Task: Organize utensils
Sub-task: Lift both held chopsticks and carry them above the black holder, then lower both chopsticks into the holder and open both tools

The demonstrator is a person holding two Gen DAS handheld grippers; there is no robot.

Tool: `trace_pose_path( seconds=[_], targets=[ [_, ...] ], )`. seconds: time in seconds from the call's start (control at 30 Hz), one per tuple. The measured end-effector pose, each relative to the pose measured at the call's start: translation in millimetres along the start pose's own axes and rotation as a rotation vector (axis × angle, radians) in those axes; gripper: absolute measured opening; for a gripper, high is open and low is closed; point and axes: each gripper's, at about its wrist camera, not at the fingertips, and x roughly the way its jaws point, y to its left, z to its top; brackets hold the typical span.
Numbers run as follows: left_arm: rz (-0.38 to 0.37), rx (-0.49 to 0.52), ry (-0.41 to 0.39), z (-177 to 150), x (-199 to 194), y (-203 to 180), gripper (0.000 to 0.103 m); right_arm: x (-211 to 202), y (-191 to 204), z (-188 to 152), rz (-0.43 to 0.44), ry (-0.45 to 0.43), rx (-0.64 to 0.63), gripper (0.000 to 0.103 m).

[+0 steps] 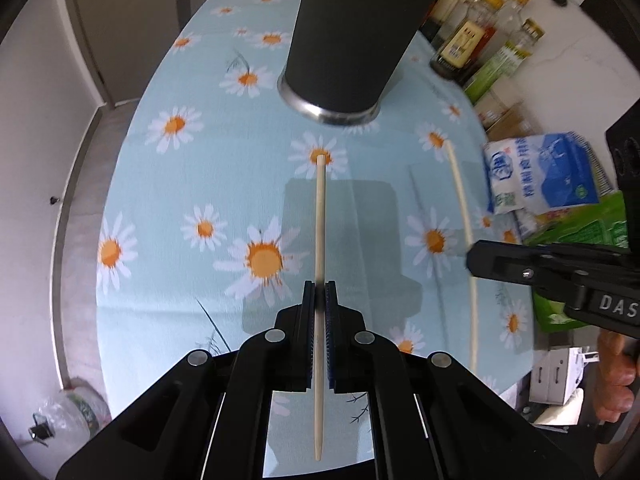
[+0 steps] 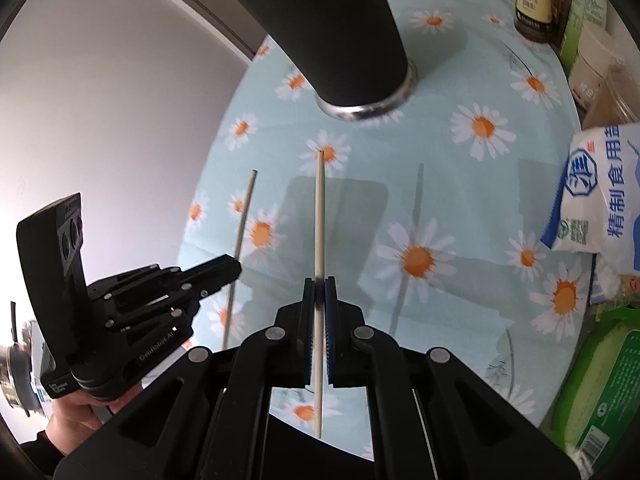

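A: Starting at the left, what was the left tool [image 1: 320, 292] doing?

B: It was clenched on a pale chopstick [image 1: 319, 240], the blue pads pressed to either side of the shaft. The stick ran lengthwise between the fingers, its far end pointing toward the black holder [image 1: 352, 36], its near end poking back under the tool. It hung above the surface [image 1: 168, 272], which wore a light blue cloth printed with daisies.

A: And the holder?

B: Standing upright on a shiny metal base near the middle of the surface, just past the chopstick tips. Its mouth was mostly out of frame, though a few pale stick ends showed at the top in the right wrist view.

A: Then the right tool [image 2: 319, 292]?

B: Also clenched, grasping a second chopstick [image 2: 320, 232] the same way, aimed at the holder's base. Each tool appeared in the other's camera with its stick through the closed fingers, the two sticks well apart and roughly parallel.

A: Anything further right?

B: A white and blue salt bag [image 2: 600, 200], a green packet [image 2: 612, 376] beside it, and bottles [image 1: 484, 36] with yellow caps along the far right edge, by the wall.
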Motion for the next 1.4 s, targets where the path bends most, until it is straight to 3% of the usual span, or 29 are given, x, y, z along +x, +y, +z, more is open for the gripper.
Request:
trace_pose_path(
  seconds=[0.3, 0.57, 1.1, 1.4],
  targets=[
    [-0.091, 0.043, -0.118, 34.4, -38.3, 9.9, 0.004, -11.7, 32.0, 25.3, 0.084, -0.130, 0.015, 0.006],
    [-0.145, 0.074, -0.221, 66.7, -61.9, 19.8, 0.004, -26.5, 48.7, 48.3, 0.081, -0.264, 0.002, 0.006],
    [-0.310, 0.136, -0.437, 132.3, -98.9, 21.2, 0.004, -91.7, 50.0, 81.3, 0.109, -0.677, 0.013, 0.006],
    [-0.381, 0.187, -0.608, 163.4, -117.8, 10.1, 0.004, -114.5, 45.6, 112.0, 0.077, -0.828, 0.014, 0.006]
  ],
)
